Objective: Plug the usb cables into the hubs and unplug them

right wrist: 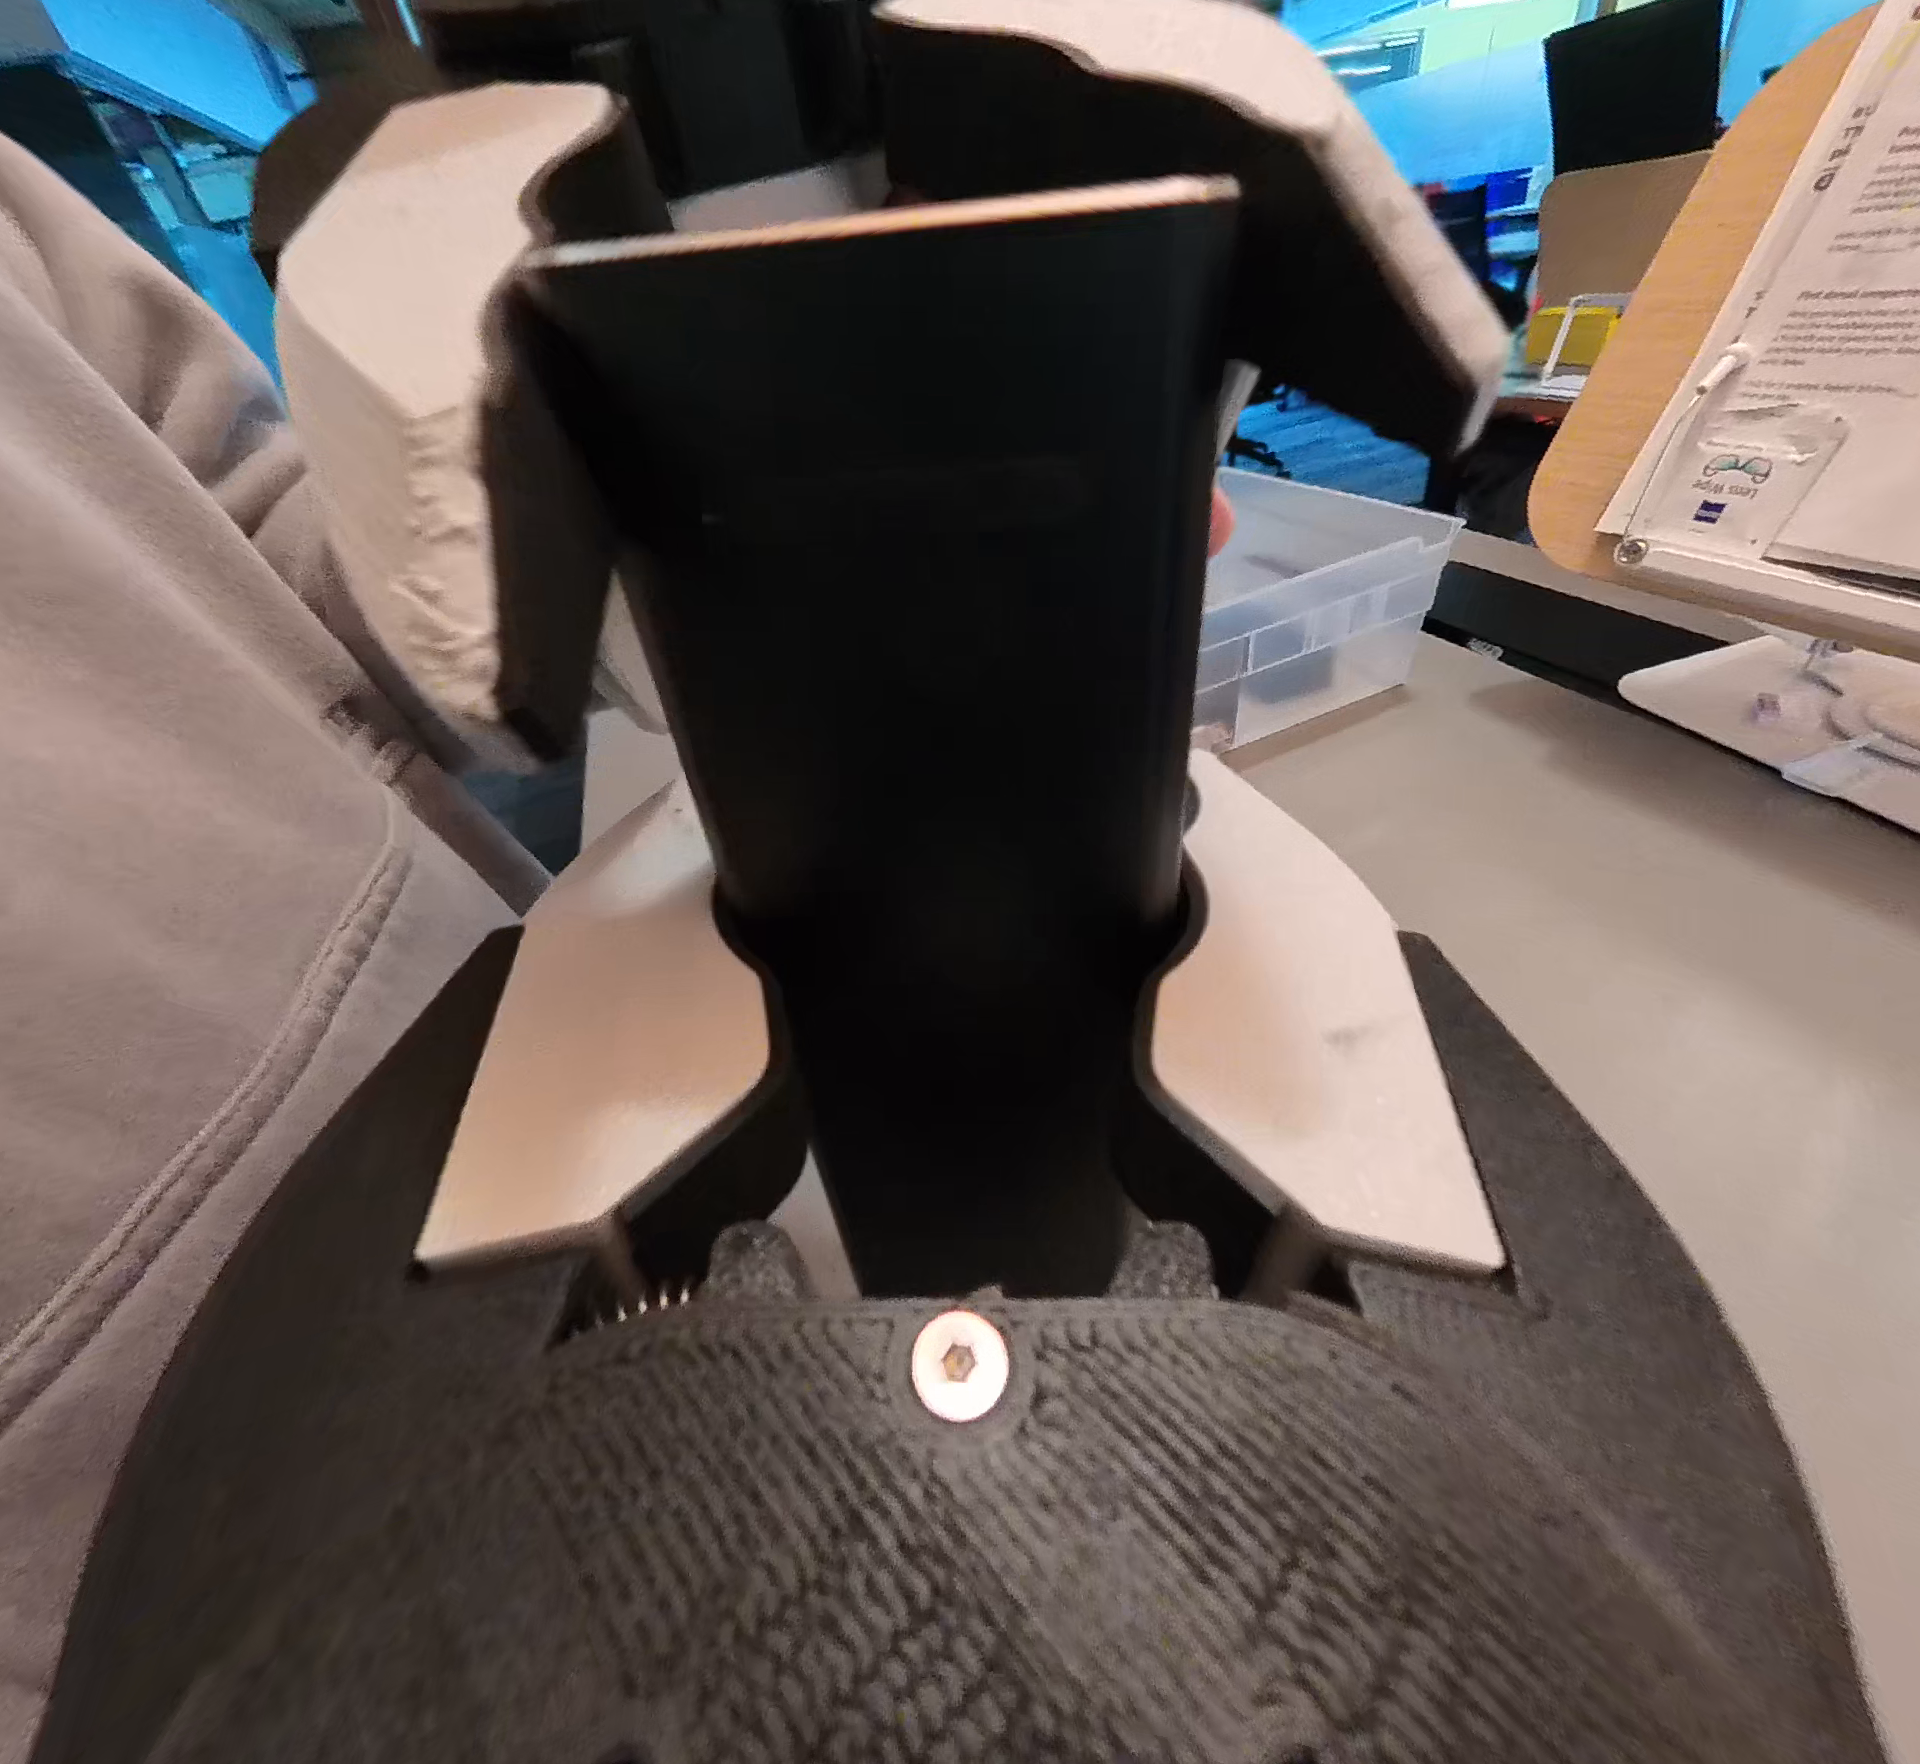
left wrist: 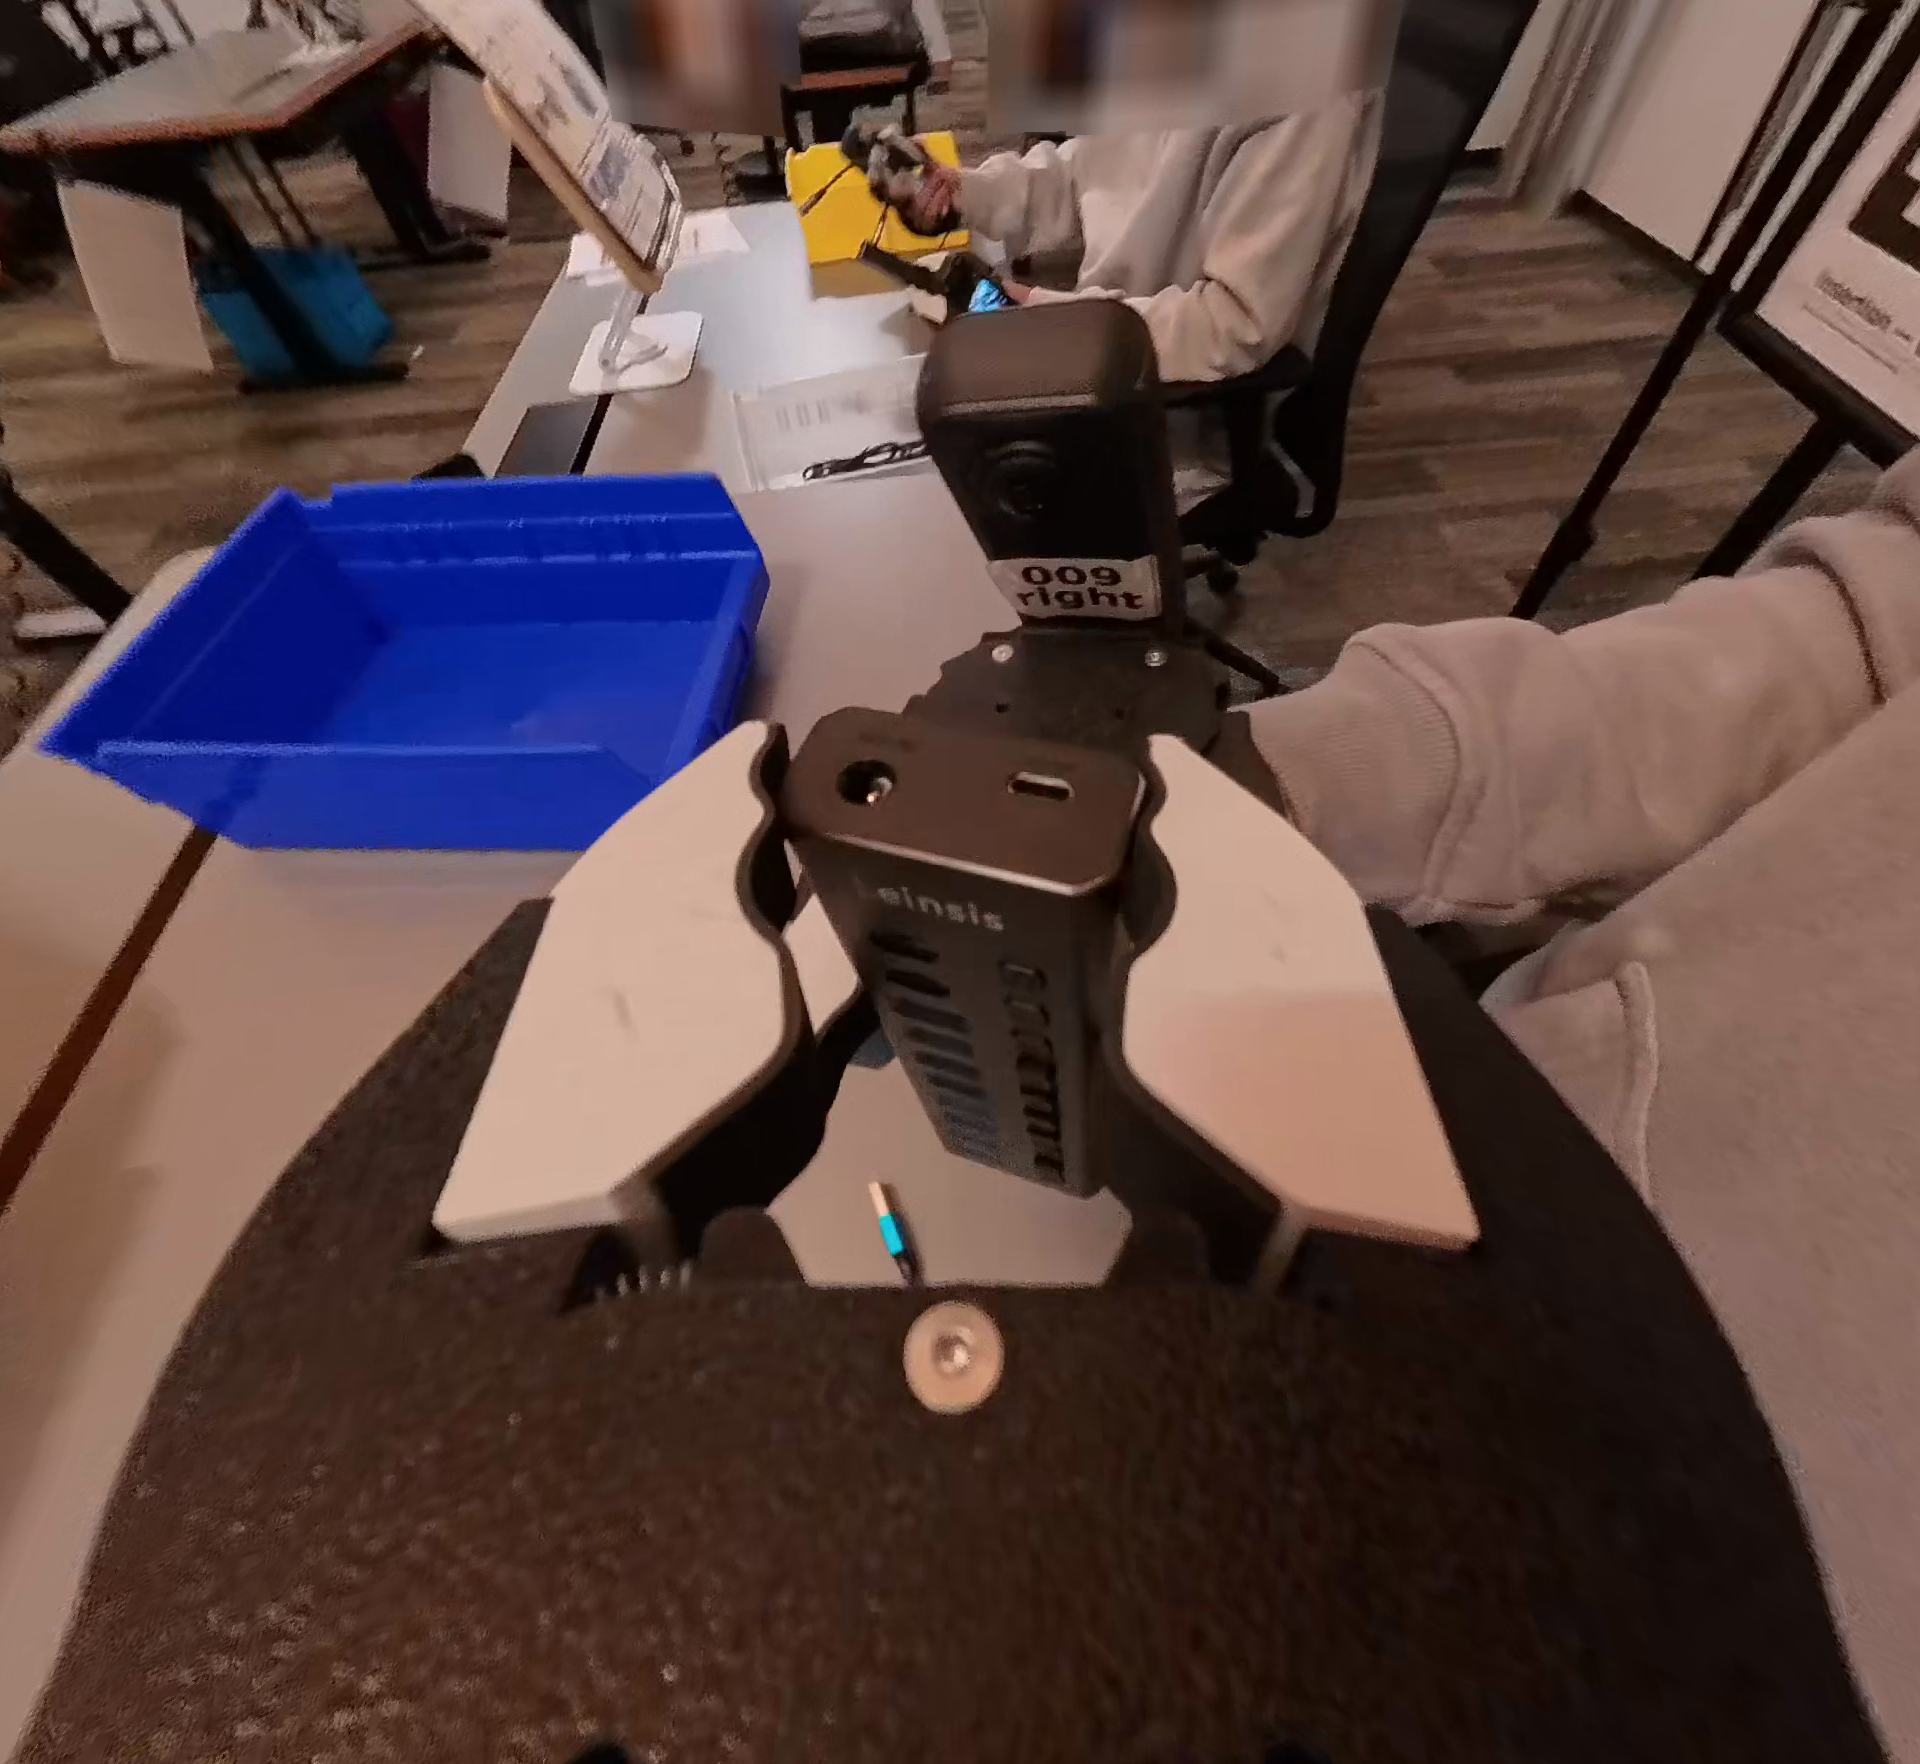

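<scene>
A black USB hub (left wrist: 966,893) is held in the air between both grippers, its port end facing the left wrist view. My left gripper (left wrist: 961,779) is shut on it, white fingers (left wrist: 644,987) on either side. In the right wrist view my right gripper (right wrist: 951,831) is shut on the hub's (right wrist: 883,623) plain dark side, and the left gripper's fingers (right wrist: 395,343) clamp its far end. The right gripper's camera (left wrist: 1049,457) stands just behind the hub. A loose USB plug with a teal tip (left wrist: 894,1231) lies on the grey table (left wrist: 312,987) under the hub.
A blue bin (left wrist: 416,654) sits on the table to the left. A clear bin (right wrist: 1330,592) with small parts is behind the hub. A tilted document stand (right wrist: 1766,312) stands at the right. A seated person in grey (left wrist: 1174,228) works at the table's far end by a yellow box (left wrist: 862,197).
</scene>
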### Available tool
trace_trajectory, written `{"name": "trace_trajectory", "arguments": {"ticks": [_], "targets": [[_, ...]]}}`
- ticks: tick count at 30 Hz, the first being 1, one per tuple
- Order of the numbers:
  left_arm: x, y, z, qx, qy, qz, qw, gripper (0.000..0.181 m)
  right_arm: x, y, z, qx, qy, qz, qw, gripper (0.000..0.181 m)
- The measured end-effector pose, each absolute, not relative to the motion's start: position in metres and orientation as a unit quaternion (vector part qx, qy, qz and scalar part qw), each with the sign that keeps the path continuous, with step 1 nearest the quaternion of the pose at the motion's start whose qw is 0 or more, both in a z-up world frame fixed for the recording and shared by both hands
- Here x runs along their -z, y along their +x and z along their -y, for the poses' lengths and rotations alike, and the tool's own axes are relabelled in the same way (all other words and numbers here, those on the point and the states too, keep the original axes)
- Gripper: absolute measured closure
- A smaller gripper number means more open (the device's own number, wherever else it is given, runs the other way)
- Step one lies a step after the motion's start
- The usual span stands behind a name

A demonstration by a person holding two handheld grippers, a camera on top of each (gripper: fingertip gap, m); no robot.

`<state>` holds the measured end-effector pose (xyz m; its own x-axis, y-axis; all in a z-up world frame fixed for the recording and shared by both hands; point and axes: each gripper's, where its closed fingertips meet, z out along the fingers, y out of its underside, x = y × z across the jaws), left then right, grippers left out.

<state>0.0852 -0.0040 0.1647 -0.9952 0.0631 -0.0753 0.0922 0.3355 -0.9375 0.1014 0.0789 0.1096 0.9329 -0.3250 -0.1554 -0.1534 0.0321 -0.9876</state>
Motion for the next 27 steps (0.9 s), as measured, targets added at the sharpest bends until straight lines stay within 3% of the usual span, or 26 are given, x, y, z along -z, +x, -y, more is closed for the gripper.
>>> {"name": "trace_trajectory", "arguments": {"ticks": [6,13,15,17,19,23,27], "targets": [[-0.183,0.079,0.006,0.605,0.099,-0.79,0.018,0.12,-0.112,0.107,-0.082,0.079,-0.702,-0.192,0.681,0.094],[-0.187,0.096,0.005,0.618,0.074,-0.782,-0.013,0.12,-0.113,0.116,-0.08,0.097,-0.703,-0.207,0.673,0.104],[-0.192,0.111,0.002,0.631,0.04,-0.775,0.013,0.11,-0.113,0.126,-0.064,0.1,-0.683,-0.236,0.684,0.106],[-0.189,0.121,-0.009,0.639,0.028,-0.767,0.051,0.121,-0.112,0.137,-0.036,0.119,-0.657,-0.273,0.692,0.106],[-0.157,0.123,-0.019,0.611,0.034,-0.786,0.083,0.136,-0.118,0.139,-0.006,0.128,-0.618,-0.3,0.716,0.107],[-0.024,0.115,-0.042,0.442,0.063,-0.885,0.133,0.125,-0.118,0.135,0.027,0.156,-0.596,-0.319,0.72,0.107],[0.052,0.113,-0.064,0.315,0.123,-0.914,0.224,0.136,-0.115,0.13,0.031,0.158,-0.592,-0.323,0.721,0.107]]}}
